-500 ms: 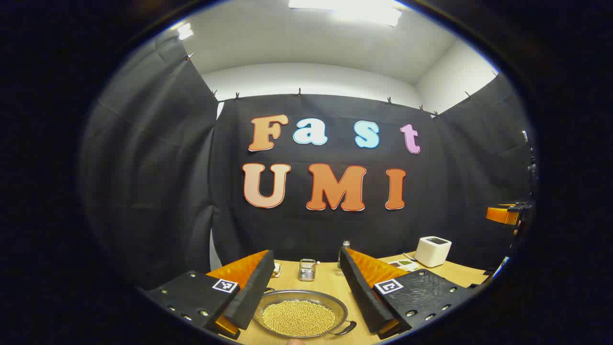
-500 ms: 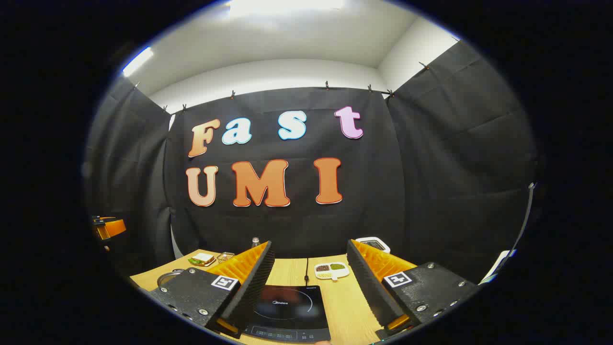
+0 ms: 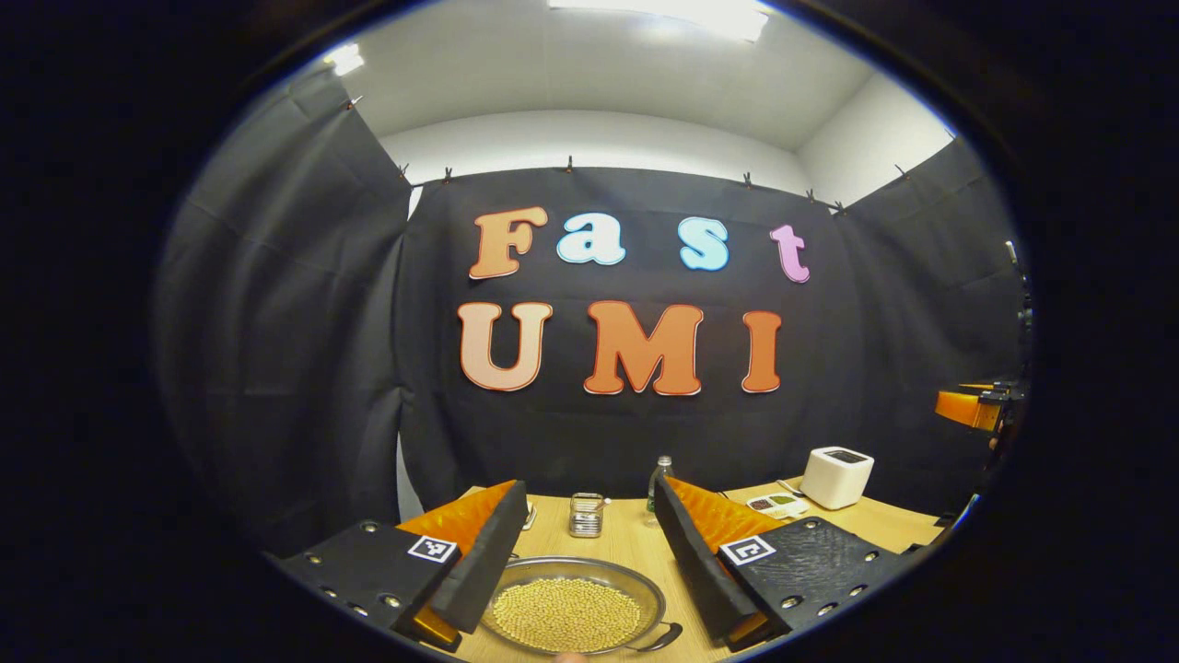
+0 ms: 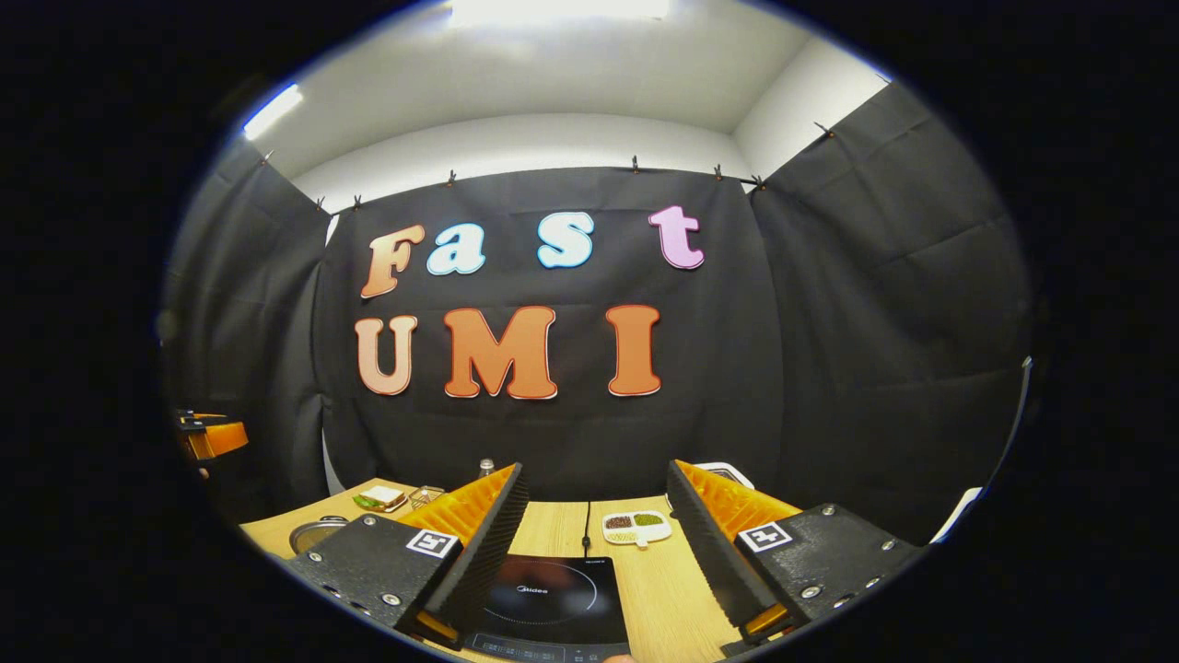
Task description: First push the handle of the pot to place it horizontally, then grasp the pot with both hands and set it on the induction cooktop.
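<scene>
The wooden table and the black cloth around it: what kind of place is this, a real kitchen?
Probably a staged recording booth, not a kitchen: black cloth walls are clipped up around one wooden table holding a black induction cooktop and a shallow metal pot of yellow beans.

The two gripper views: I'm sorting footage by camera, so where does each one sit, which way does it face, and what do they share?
Left gripper view: rides the left gripper, facing forward over the pot of yellow grains on the table; its own open fingers frame the bottom.
Right gripper view: rides the right gripper, facing forward over the induction cooktop; its own open fingers show below.
Shared: the table, a white divided dish, and the pot at the left edge.
</scene>
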`<action>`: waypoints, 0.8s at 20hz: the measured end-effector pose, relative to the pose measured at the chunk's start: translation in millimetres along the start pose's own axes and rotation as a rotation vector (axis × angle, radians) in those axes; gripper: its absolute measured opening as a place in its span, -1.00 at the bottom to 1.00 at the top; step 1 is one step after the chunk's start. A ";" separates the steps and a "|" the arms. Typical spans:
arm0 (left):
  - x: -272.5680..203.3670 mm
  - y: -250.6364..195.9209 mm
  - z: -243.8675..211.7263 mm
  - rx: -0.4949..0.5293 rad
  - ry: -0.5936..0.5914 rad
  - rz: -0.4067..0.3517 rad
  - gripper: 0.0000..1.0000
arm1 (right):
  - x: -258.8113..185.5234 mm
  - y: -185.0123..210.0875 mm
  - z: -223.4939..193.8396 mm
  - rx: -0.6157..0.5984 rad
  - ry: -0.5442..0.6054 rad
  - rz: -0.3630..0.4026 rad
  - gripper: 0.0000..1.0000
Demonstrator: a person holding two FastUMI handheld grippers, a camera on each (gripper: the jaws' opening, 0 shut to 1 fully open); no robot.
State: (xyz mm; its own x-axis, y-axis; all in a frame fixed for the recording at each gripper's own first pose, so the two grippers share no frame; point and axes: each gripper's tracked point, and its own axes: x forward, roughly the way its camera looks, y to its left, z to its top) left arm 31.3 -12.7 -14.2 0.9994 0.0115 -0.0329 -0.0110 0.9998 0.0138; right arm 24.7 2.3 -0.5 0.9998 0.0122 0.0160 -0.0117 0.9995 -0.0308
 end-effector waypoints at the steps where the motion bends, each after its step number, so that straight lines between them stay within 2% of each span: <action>1: 0.6 -0.9 1.2 0.004 -0.004 0.002 0.76 | 3.1 2.1 -0.8 0.004 0.007 0.008 1.00; 2: 1.2 -0.8 3.3 0.003 -0.012 0.004 0.76 | 4.1 2.6 -1.4 0.009 0.016 0.017 0.90; 9: 5.0 -6.9 16.2 -0.015 -0.049 -0.013 0.76 | 7.6 2.0 -3.6 0.009 0.034 0.018 0.90; 10: 5.6 -6.8 17.9 -0.011 -0.052 -0.015 0.76 | 6.6 1.8 -3.1 0.013 0.034 0.018 1.00; 11: 6.6 -6.5 18.2 -0.008 -0.052 -0.014 0.76 | 7.2 2.1 -2.7 0.015 0.037 0.018 0.90; 16: 7.7 -3.7 5.3 -0.013 -0.018 -0.025 0.76 | 6.5 12.2 0.3 0.039 0.020 0.037 0.90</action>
State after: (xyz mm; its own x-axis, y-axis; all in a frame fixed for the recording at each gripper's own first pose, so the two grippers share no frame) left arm 39.2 -16.3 -9.2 0.9998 -0.0133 -0.0147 0.0133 0.9999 0.0000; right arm 31.0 14.5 -0.4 0.9988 0.0485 -0.0046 -0.0484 0.9988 0.0081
